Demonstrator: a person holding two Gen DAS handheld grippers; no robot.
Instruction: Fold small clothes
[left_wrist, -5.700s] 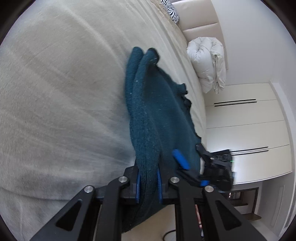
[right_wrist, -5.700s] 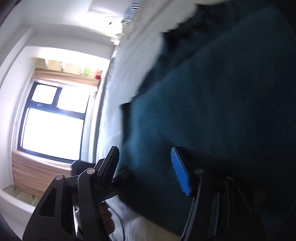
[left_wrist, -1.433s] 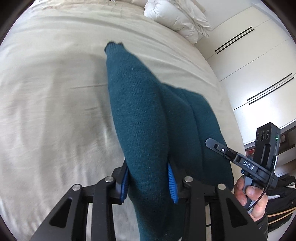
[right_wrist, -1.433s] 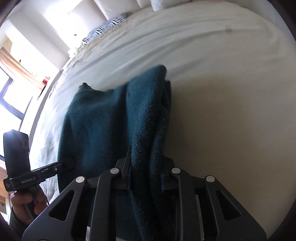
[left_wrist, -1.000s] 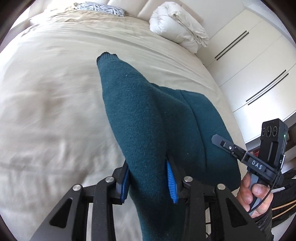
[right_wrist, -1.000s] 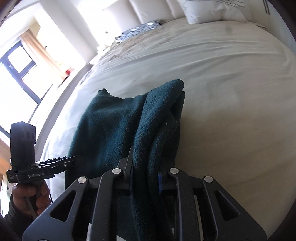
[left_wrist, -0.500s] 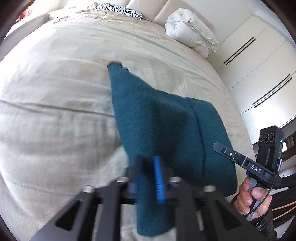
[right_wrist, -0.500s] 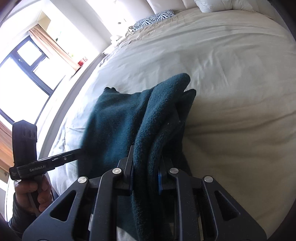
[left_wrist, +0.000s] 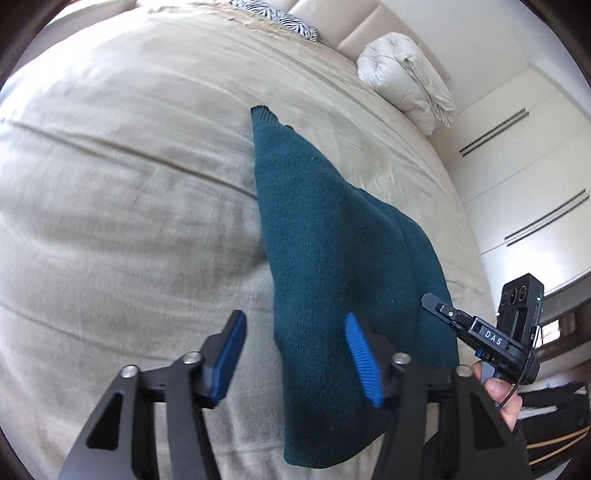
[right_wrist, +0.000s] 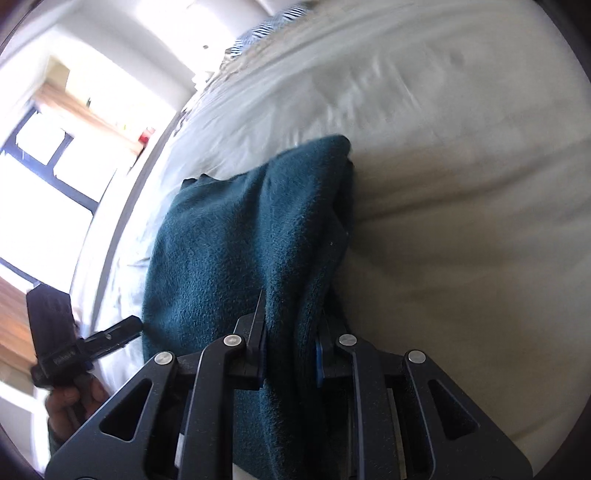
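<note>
Dark teal knit sweater (left_wrist: 332, 258) is lying folded lengthwise on the beige bedspread (left_wrist: 110, 184), near the foot edge of the bed, with one narrow ribbed end reaching up the bed toward the pillows. Left gripper (left_wrist: 295, 358) is hovering over the near end of the garment with its two fingers spread wide apart, gripping nothing; the blue ribbed pad (left_wrist: 360, 360) on one finger is sitting just over the knit while the other pad is over bare bedspread beside it. Right gripper (right_wrist: 290, 349) is pinching a thick bunched fold along the sweater's (right_wrist: 240, 240) edge, its fingers closing tight on the cloth, which is bulging up between them. From the left wrist view the right tool's handle is showing a white label reading "DAS" (left_wrist: 493, 338), with a bare hand (left_wrist: 506, 398) wrapping the grip below it. From the right wrist view the left tool's handle carries a pale printed label (right_wrist: 62, 358) too blurred to read. A white rolled duvet (left_wrist: 406, 81) is resting against the headboard, a zebra-print pillow (left_wrist: 280, 18) beside it, and white wardrobe doors (left_wrist: 524, 192) are standing along the wall.
</note>
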